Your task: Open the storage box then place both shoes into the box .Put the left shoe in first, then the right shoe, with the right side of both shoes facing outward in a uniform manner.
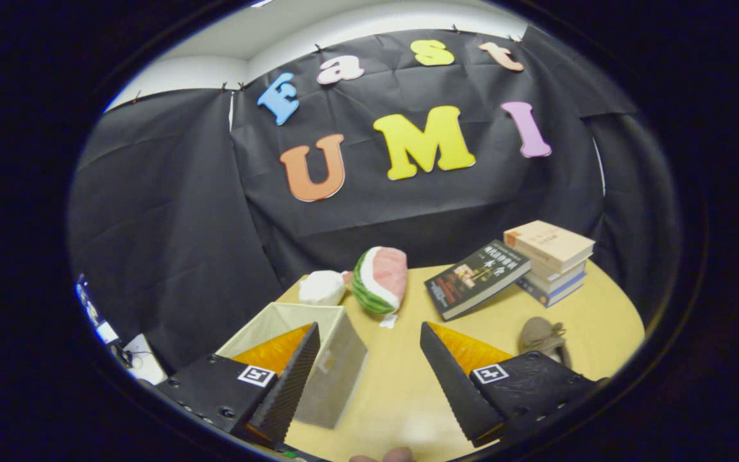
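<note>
One shoe (541, 336) beyond right finger; storage box (299, 346) behind left finger, already open; gripper (367, 337) fingers wide, empty.

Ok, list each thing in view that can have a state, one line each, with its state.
gripper: open, fingers apart over the table, holding nothing.
storage box: open at the top, upright, by one finger.
shoe: on the table, outside the box, beyond the other finger.
dark book: closed, tilted against the stack.
stacked books: closed, piled flat.
watermelon plush: standing on the table.
</note>
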### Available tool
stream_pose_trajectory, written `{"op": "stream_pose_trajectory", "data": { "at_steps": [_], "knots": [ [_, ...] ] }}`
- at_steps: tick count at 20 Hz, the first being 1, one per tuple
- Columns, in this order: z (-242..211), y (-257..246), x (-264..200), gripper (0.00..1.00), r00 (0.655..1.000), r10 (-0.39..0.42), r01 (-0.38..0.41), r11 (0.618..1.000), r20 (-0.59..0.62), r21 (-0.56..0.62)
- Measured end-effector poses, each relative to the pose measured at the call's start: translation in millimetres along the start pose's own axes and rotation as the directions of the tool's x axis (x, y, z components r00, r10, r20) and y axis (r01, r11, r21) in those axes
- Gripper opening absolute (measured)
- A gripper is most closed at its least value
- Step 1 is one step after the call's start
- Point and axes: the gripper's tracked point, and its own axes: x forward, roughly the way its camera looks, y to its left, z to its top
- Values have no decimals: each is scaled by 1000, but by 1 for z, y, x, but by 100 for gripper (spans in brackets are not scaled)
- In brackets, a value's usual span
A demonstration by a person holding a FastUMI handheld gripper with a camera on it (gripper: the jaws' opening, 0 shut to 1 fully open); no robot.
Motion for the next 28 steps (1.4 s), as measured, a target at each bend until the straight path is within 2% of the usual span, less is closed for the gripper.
{"op": "stream_pose_trajectory", "data": {
  "at_steps": [3,6,9,14,20,25,27,28],
  "knots": [
    [6,-78,-9,96,994,-111,110,992,-3,-68],
    [-19,-144,-11,96,975,-193,180,977,-110,-112],
    [-54,-198,-3,96,939,-256,230,964,-231,-134],
    [-109,-257,22,96,861,-291,265,957,-416,-121],
    [-145,-271,47,95,781,-252,230,967,-571,-113],
    [-160,-278,64,42,743,-240,247,966,-625,-78],
    [-157,-283,66,16,741,-236,269,962,-628,-44],
    [-154,-283,67,7,746,-221,263,964,-628,-26]
  ]
}}
